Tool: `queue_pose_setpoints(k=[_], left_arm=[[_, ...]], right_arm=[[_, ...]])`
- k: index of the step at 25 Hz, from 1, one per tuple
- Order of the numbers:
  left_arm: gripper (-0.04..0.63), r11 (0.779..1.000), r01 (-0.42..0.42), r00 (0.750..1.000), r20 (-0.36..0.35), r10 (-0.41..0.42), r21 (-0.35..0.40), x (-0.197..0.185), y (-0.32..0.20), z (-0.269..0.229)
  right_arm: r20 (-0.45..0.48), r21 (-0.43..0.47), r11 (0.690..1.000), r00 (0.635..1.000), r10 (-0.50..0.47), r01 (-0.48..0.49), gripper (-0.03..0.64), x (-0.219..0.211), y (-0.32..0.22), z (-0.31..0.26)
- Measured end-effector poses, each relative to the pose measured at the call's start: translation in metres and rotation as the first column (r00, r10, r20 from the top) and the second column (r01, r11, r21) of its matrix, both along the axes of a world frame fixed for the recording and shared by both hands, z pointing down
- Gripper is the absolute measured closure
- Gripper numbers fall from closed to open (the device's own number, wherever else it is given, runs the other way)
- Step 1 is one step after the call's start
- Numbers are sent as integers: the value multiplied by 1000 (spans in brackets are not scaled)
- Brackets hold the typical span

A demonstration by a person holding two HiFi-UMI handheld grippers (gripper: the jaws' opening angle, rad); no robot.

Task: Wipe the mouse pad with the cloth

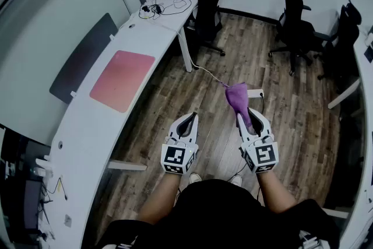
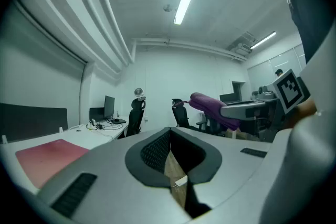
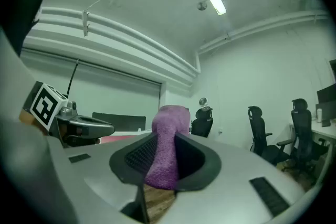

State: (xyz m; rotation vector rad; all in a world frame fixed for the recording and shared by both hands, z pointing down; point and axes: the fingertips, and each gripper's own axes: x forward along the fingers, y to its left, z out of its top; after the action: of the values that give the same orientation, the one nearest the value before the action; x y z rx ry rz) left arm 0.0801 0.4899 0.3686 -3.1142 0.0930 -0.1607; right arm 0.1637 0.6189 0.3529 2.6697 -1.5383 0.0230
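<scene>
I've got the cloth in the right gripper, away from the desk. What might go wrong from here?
The cloth is pinched as a narrow bunch in the right gripper; it may slip out under wiping pressure.
The mouse pad lies loose on the desk, and the left gripper is shut and away from it; the pad may slide when wiped.
A cable crosses the floor near the desk: a possible snag.

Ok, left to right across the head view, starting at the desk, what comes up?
Pink mouse pad on the white desk → left gripper, shut and empty → right gripper, shut on the purple cloth.
</scene>
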Motion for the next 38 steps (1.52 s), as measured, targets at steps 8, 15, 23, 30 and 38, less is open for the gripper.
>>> queue_pose_setpoints(k=[8,15,23,30,38], left_arm=[[574,1000,22,1000,8,-22,-18,-13,-1,8],[574,1000,18,1000,3,-18,-14,-18,-13,8],[574,1000,1,1000,12,-1,5,-34,-47,16],[574,999,-11,1000,22,10,39,-57,-85,21],[574,1000,-1,1000,23,1,16,-57,-101,27]], right_arm=[[-10,8,1000,1000,-11,11,508,-7,-4,-3],[-24,15,1000,1000,-20,20,503,-15,-20,-3],[-21,-4,1000,1000,-23,23,503,-32,-61,4],[5,18,1000,1000,-17,17,503,-55,-96,7],[22,1,999,999,-47,47,503,-55,-124,8]])
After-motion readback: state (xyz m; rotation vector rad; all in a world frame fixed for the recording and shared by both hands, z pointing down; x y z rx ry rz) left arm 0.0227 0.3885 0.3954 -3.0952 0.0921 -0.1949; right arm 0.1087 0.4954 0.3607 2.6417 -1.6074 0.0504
